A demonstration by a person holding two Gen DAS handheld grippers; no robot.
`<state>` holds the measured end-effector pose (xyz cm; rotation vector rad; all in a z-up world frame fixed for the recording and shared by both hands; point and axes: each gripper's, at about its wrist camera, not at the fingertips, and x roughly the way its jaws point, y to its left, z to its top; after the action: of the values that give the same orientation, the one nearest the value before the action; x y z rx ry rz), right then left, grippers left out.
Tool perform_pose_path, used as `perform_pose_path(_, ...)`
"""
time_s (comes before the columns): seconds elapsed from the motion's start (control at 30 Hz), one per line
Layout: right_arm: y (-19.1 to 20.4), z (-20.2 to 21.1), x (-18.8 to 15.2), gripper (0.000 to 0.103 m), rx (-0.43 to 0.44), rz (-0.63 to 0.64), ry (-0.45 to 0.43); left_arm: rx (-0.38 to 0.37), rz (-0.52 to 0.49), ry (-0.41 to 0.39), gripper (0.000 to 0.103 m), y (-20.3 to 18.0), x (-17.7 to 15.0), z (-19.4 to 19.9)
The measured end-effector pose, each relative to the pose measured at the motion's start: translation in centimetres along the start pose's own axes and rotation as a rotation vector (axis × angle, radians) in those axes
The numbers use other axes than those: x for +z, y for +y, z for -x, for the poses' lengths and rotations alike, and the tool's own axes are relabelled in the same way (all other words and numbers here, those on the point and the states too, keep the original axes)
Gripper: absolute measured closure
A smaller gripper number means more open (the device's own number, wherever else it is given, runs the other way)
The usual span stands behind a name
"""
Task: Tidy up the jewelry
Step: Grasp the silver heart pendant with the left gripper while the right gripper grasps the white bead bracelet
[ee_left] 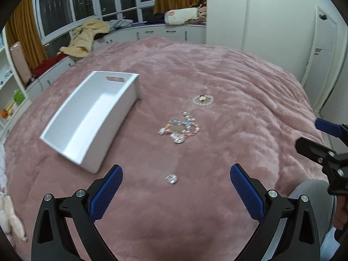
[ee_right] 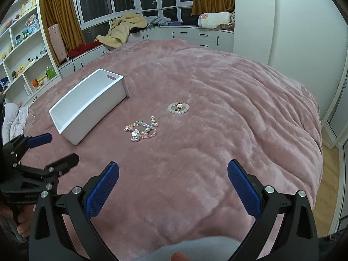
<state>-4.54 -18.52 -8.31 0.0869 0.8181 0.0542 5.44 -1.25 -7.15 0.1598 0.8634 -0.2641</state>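
A white open box (ee_left: 91, 119) lies on the pink bedspread (ee_left: 217, 69), also in the right wrist view (ee_right: 87, 106). A heap of pastel bead bracelets (ee_left: 179, 128) (ee_right: 142, 130) lies to its right. A white bead bracelet with a gold charm (ee_left: 202, 100) (ee_right: 178, 108) lies farther back. A small clear ring-like piece (ee_left: 171, 178) lies between my left gripper's fingers. My left gripper (ee_left: 176, 174) is open and empty above the bedspread; it also shows in the right wrist view (ee_right: 56, 150). My right gripper (ee_right: 173, 170) is open and empty; it also shows in the left wrist view (ee_left: 319, 137).
A window seat with a yellow blanket (ee_right: 126, 28) and a rolled pillow (ee_right: 215, 20) runs behind the bed. Shelves with toys (ee_right: 24, 50) stand at the left. A white wardrobe (ee_left: 271, 21) stands at the right. The person's knee (ee_left: 308, 193) is at the bed's near edge.
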Motion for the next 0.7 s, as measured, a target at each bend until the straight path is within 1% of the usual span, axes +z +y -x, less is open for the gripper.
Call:
perform_pose_path(0.2,-1.4,-3.7,2.2,0.005,0.01,0.025,0.011,-0.056,0.018,0.005,0.003,-0.4,0.8,-4.8)
perform_pose_path(0.37,-2.5,-7.9,4.3,0.005,0.038,0.042,0.029,-0.097,0.036,0.01,0.003,-0.6,1.3,-9.3)
perform_pose_path(0.57,-3.2,-12.3,6.3,0.005,0.059,0.062,0.055,-0.116,0.077,0.024,0.003,0.0,1.6,-13.9)
perform_pose_path(0.7,-3.4,-14.8,6.8,0.005,0.071,0.071,0.072,-0.109,0.08,0.043,0.003,0.0,2.1,-16.6)
